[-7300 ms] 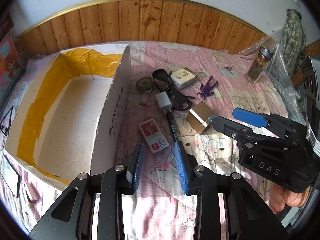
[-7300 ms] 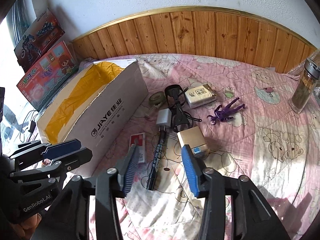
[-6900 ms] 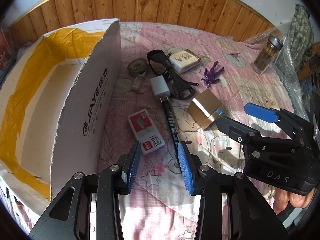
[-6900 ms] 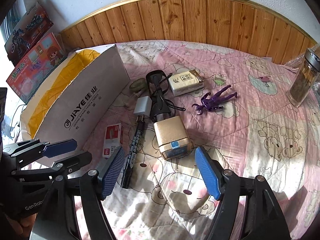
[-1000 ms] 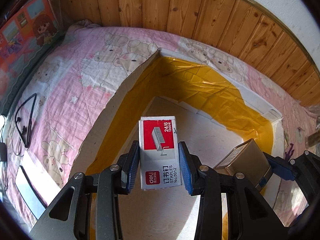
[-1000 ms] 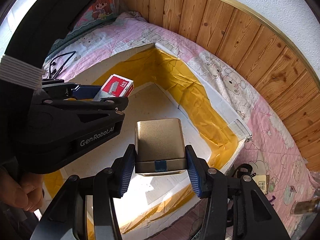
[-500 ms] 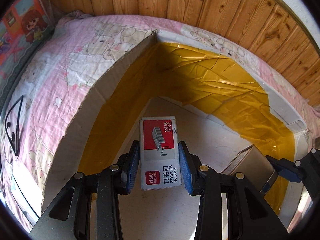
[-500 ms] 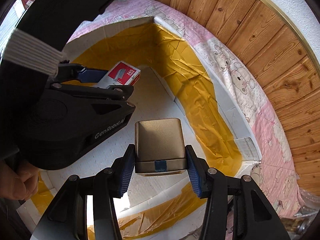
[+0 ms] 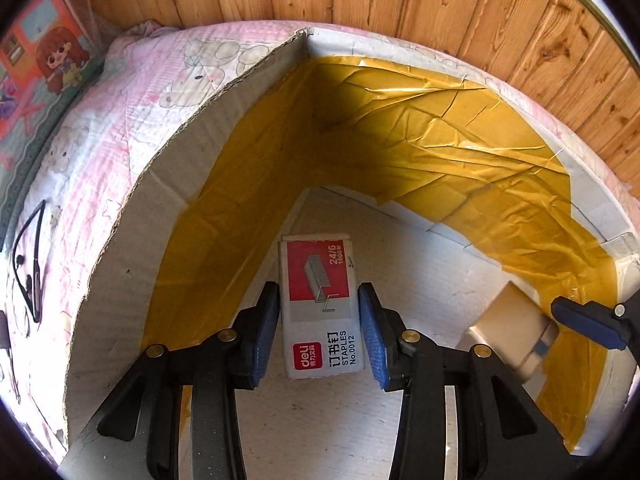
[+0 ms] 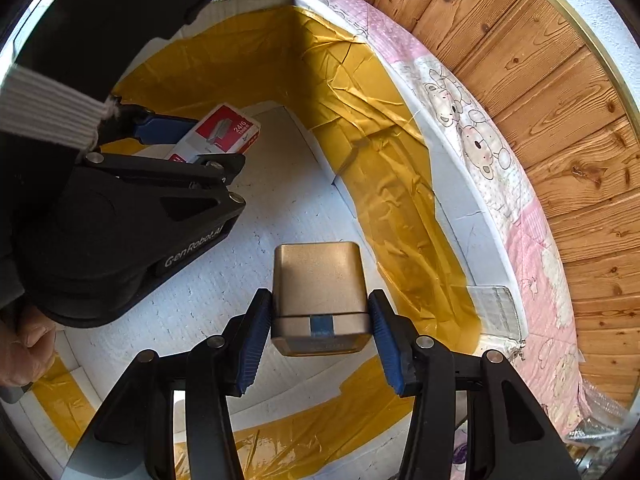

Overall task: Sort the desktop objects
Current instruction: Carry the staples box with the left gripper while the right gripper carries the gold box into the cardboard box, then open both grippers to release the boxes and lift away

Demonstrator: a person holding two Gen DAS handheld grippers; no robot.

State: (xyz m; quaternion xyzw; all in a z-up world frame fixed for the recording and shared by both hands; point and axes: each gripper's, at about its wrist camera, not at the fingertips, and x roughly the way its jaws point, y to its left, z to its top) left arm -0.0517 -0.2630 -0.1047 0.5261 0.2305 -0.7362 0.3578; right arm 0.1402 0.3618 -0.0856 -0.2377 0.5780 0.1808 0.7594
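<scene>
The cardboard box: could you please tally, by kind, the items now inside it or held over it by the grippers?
Staple box, between the opening jaws of the left gripper: 1
Gold metal case, in the right gripper: 1
Total within the cardboard box: 2
</scene>
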